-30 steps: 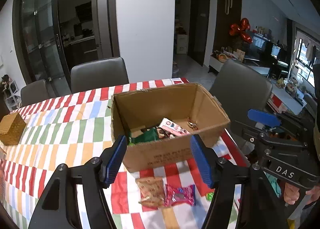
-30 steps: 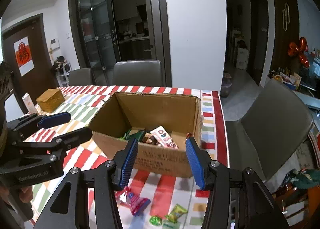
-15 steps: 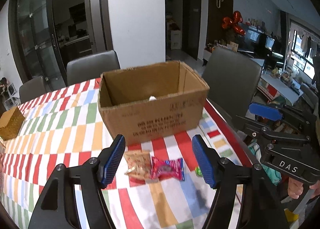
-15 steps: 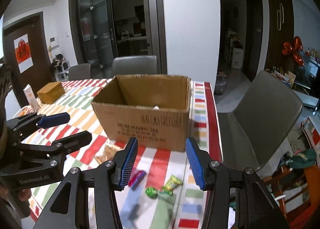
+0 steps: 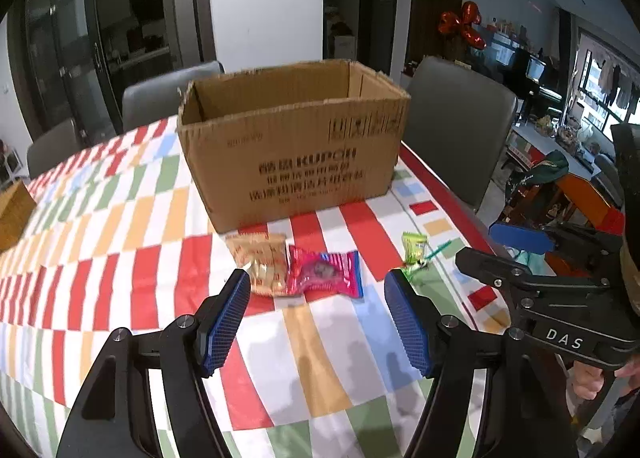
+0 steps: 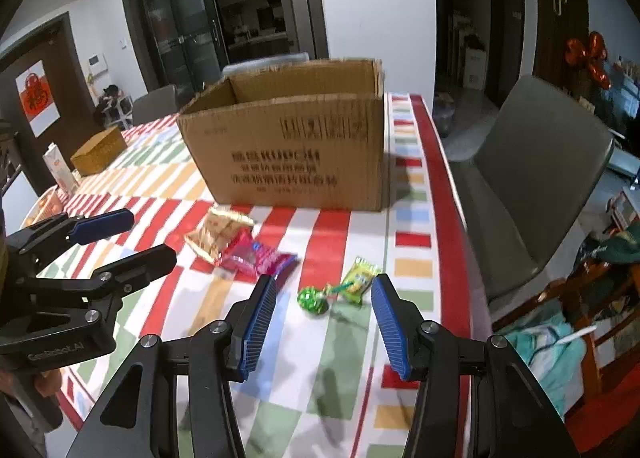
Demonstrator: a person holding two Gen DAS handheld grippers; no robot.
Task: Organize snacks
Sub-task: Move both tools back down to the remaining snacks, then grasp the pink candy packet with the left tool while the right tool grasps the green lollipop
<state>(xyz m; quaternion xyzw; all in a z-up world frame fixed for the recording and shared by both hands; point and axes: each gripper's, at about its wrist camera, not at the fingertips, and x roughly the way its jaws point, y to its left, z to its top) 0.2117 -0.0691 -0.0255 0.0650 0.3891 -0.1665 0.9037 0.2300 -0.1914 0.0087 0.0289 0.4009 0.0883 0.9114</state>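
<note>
Left tongs (image 5: pixel 318 290) and right tongs (image 6: pixel 324 294), both apart and empty, above snack packets (image 5: pixel 296 268) at frame centre, before the cardboard box (image 5: pixel 294 145).

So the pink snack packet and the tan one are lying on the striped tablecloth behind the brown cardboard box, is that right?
Not quite: the pink snack packet and the tan packet lie in front of the brown cardboard box, on the near side toward the grippers, not behind it. They do lie on the striped tablecloth. The left wrist view shows this.
</note>
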